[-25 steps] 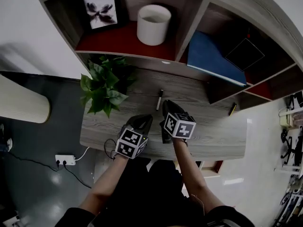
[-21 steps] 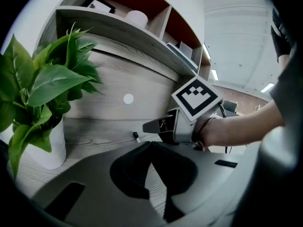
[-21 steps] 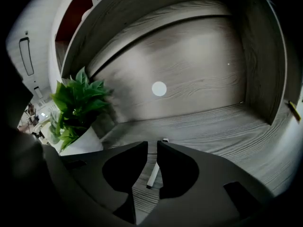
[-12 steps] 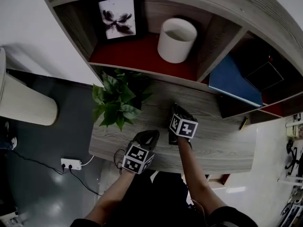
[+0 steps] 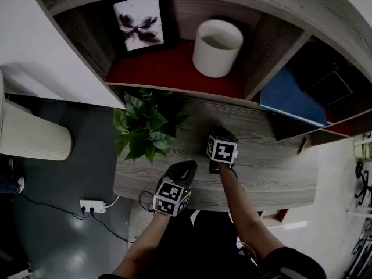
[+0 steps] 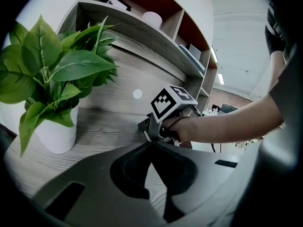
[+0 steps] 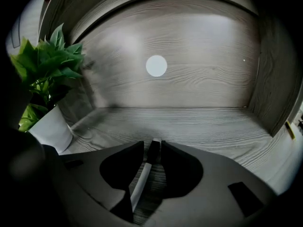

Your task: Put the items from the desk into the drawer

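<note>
While the right claw (image 7: 152, 148) hangs low over the wooden counter (image 5: 273, 167), one pen (image 7: 141, 179) lies flat on the wood right between its two jaws; the pen has a white body and a black cap, and the cap sits between the jaw tips; these jaws have just been opening, and now they stand a little apart, one on each side of the cap, and do not squeeze it; the left claw (image 6: 151, 143) holds nothing, and its two jaw tips are pressed together; in the head view it is over the near edge of the counter, just to the left of the right claw; there are two claws, one in each of the person's hands; one green plant (image 5: 142, 129) in one white pot (image 6: 51, 135) stands at the left end of the counter, near the pen but not touching it; one small yellowish thing (image 5: 302, 146) lies far off at the right end, too small to tell what it is; above the counter, the shelf (image 5: 174, 68) holds one picture (image 5: 138, 23), one white cup (image 5: 217, 47) and one blue book (image 5: 290, 100); down on the dark floor (image 5: 52, 231) lies one white plug strip (image 5: 93, 205).
</note>
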